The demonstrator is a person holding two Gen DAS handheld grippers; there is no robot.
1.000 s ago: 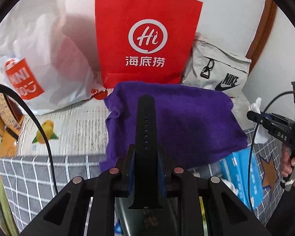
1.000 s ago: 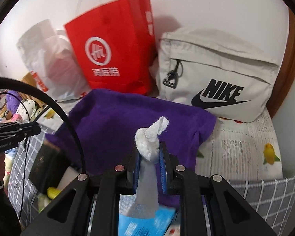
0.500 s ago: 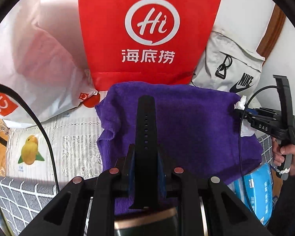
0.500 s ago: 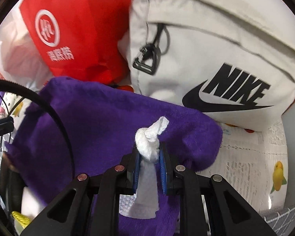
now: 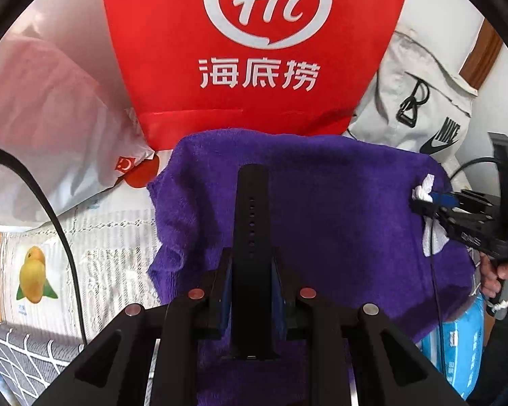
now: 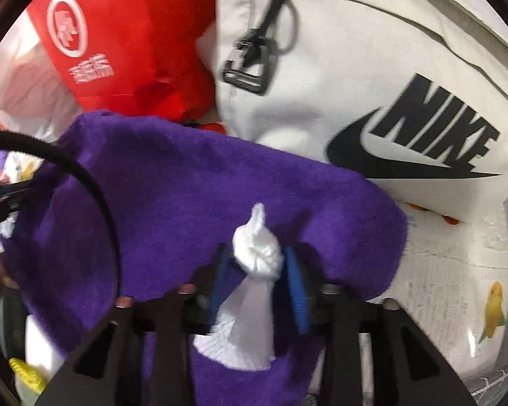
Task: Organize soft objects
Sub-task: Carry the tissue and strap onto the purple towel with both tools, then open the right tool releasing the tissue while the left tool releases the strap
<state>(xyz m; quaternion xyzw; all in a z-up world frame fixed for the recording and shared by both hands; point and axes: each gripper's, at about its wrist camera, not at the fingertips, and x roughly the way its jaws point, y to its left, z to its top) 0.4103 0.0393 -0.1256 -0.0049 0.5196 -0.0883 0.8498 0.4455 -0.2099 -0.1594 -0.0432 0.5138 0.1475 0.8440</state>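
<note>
Presently your left gripper (image 5: 250, 280) clamps the upright black perforated strap (image 5: 251, 237); your right gripper (image 6: 259, 280) pinches the knotted white cloth (image 6: 257, 253), both directly over the purple fleece towel (image 5: 321, 203).

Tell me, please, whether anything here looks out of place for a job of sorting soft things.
One thing does: the left gripper is shut on a black strap with punched holes, more like a watch band than cloth. The right gripper pinches a knotted white tissue. Both hang over the purple towel.
</note>
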